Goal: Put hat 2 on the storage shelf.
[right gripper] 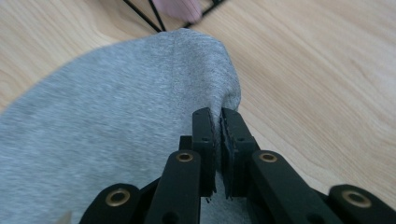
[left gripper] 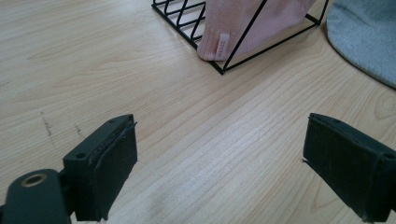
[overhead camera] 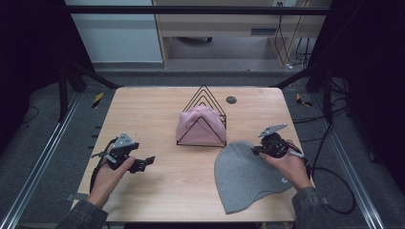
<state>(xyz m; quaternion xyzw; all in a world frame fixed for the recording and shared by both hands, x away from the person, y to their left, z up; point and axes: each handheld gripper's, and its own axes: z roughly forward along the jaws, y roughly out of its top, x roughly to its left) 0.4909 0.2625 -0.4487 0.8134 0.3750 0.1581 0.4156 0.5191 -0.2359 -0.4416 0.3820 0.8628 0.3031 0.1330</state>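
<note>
A grey knit hat point(overhead camera: 243, 174) lies on the right part of the wooden table, and its top edge is lifted a little. My right gripper point(overhead camera: 256, 150) is shut on that edge; in the right gripper view the two black jaws pinch a fold of the grey hat point(right gripper: 140, 116) at the right gripper point(right gripper: 218, 116). A pink hat point(overhead camera: 198, 125) sits draped inside a black wire triangle rack point(overhead camera: 204, 100) at the table's middle. My left gripper point(overhead camera: 149, 161) rests at the left, open, with bare wood between the jaws of the left gripper point(left gripper: 219, 154).
The wire rack's corner point(left gripper: 222, 71) and the pink hat point(left gripper: 243, 28) lie ahead of the left gripper, with the grey hat point(left gripper: 364, 37) at the right. A round dark grommet point(overhead camera: 231, 99) sits near the table's point(overhead camera: 143, 114) far edge. Cables trail off the right side.
</note>
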